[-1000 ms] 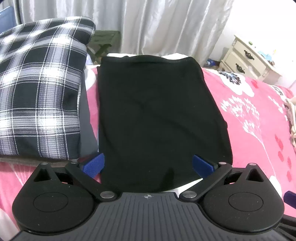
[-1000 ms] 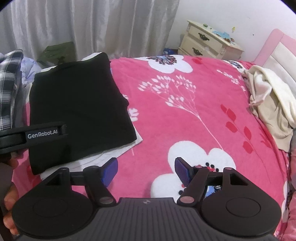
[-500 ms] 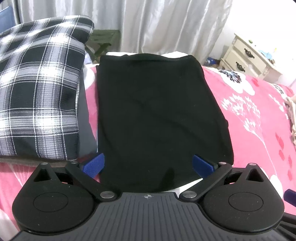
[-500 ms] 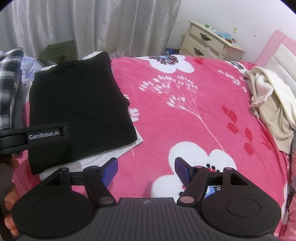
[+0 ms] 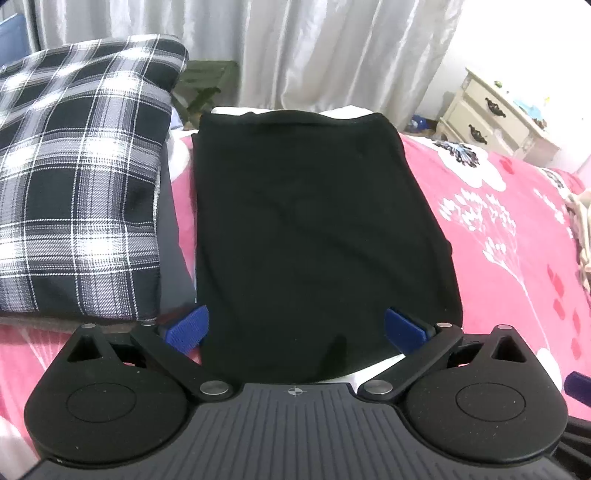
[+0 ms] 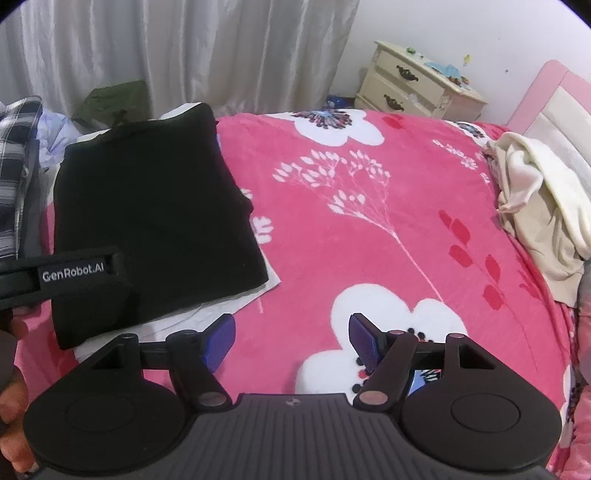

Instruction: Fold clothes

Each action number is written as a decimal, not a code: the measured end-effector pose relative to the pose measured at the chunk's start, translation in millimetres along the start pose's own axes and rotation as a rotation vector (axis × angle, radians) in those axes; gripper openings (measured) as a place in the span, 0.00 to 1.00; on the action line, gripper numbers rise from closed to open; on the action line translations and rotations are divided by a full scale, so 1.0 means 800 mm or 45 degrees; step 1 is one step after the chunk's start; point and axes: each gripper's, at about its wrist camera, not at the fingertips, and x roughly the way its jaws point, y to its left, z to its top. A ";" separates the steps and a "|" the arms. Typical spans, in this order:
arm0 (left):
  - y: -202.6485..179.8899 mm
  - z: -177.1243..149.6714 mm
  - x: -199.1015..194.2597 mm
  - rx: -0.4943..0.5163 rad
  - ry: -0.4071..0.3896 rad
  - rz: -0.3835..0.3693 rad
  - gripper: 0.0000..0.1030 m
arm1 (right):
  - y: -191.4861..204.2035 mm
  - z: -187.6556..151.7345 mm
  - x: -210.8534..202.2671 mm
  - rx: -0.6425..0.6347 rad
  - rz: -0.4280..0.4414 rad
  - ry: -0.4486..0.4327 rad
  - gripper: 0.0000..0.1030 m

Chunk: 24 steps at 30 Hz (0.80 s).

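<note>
left gripper [image 5: 295, 328]: wide open, empty, right at the near hem
black garment [image 5: 314, 236]: long axis ran straight away from it
right gripper [image 6: 291, 343]: open too, off to the garment's right, farther

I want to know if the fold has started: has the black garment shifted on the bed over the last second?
No. The black garment lies flat, its edges placed the same against the plaid pillow and nightstand.

Pale grey curtains [image 6: 177, 55] hung in folds across the far side, lit softly. To the right stood a cream nightstand [image 6: 417, 86] with dark drawer handles against a white wall [image 6: 480, 33]. A pink floral bedspread [image 6: 369, 229] covered the bed, and a pink headboard [image 6: 557, 99] rose at the far right.
</note>
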 end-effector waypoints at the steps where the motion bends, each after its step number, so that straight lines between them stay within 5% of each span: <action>1: 0.000 0.000 0.000 0.000 0.000 0.001 0.99 | -0.001 0.000 0.000 -0.001 0.000 -0.001 0.68; 24: 0.000 0.003 0.000 -0.004 -0.001 0.016 0.99 | -0.007 -0.005 0.000 0.008 -0.002 -0.002 0.68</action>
